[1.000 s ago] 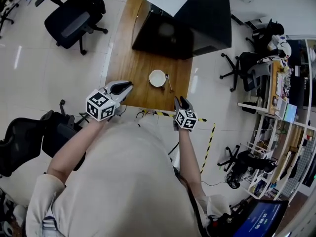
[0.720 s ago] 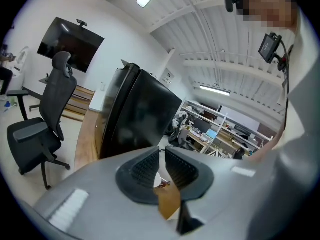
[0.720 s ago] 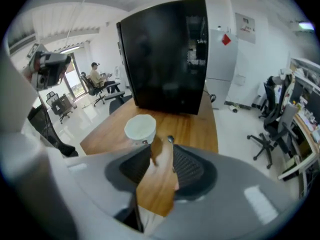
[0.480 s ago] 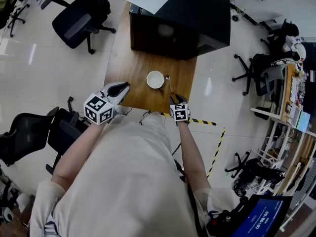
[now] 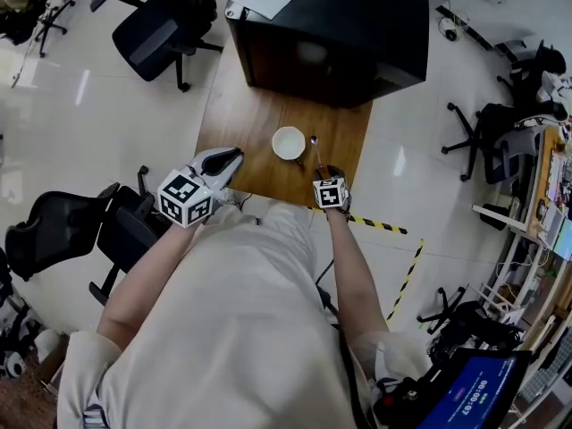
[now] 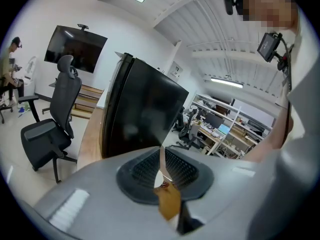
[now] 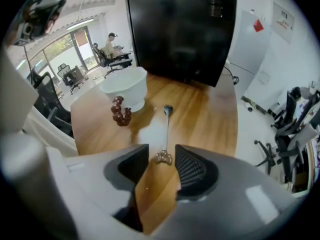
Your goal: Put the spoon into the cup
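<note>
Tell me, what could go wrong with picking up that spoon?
The spoon is thin and lies flat on the table; the right gripper, jaws opening round its handle end, may slip off it or scrape the wood. Gripped at that end, it could swing. The cup beside it could be knocked.

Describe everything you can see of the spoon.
The spoon is slim, silvery and metallic-looking, with a small bowl at its far end and an ornate, decorated tip on its handle. It lies flat on the wooden table, to the right of the white cup and apart from it. Its handle tip sits in the gap of the right gripper, whose jaws are opening around it; neither pad appears to press on it.
</note>
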`<control>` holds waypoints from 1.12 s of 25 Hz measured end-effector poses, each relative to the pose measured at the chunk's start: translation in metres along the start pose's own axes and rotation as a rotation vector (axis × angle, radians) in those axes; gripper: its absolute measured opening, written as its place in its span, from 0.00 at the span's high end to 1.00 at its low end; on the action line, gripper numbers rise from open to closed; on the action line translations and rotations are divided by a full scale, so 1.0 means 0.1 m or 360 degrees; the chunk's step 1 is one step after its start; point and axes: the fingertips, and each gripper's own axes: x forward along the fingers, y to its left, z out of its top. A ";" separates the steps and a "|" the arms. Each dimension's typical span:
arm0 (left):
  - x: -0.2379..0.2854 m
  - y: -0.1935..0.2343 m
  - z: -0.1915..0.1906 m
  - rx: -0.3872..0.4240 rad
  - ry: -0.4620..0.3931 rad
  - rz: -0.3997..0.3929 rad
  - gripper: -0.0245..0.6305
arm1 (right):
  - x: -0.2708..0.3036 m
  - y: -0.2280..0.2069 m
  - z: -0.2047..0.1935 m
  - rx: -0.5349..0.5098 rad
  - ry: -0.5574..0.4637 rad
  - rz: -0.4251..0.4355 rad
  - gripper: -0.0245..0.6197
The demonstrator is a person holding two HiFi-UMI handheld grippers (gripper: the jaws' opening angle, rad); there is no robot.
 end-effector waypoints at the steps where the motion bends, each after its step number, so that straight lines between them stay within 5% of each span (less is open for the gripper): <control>1: 0.00 0.00 0.00 0.0002 0.0002 0.0011 0.94 | 0.03 -0.02 -0.02 -0.0002 0.0013 -0.0001 0.71; 13: -0.14 0.02 -0.14 -0.0012 0.0008 0.0129 0.94 | 0.23 0.02 -0.17 -0.0080 0.0061 0.0052 0.71; 28: -0.38 0.08 -0.15 -0.0014 -0.0054 0.0194 0.94 | 0.16 -0.03 -0.12 0.0066 0.0020 0.0021 0.77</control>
